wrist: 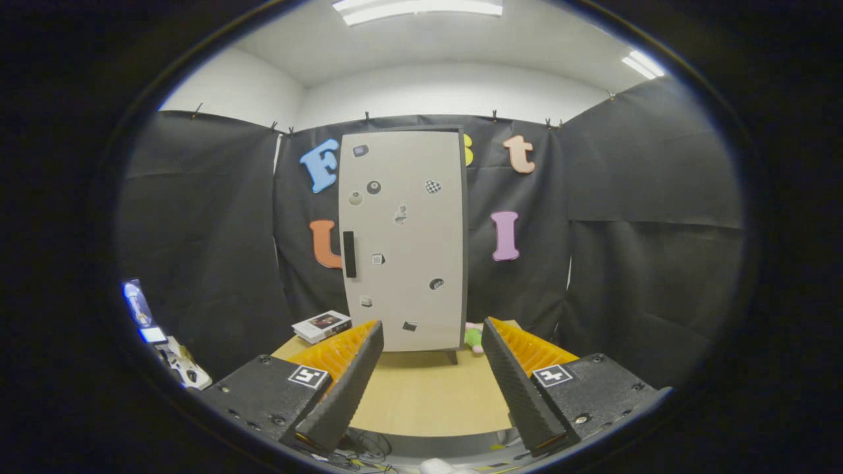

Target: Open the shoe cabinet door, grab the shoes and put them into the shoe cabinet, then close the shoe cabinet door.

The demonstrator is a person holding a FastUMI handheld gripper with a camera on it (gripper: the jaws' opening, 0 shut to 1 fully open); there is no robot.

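Observation:
A tall pale grey shoe cabinet (403, 240) stands upright at the far side of a wooden table (428, 395), its door shut and dotted with small stickers. A black handle (349, 254) runs vertically along the door's left edge. My gripper (431, 337) hangs well back from the cabinet, above the table's near side, open, with nothing between its fingers. The cabinet's lower part shows in the gap between the two fingers.
A small flat box (321, 326) lies on the table left of the cabinet. A green and pink soft toy (473, 337) sits by the cabinet's right foot. Black cloth walls close the booth on three sides. Gear with a lit screen (148, 326) stands low at the left.

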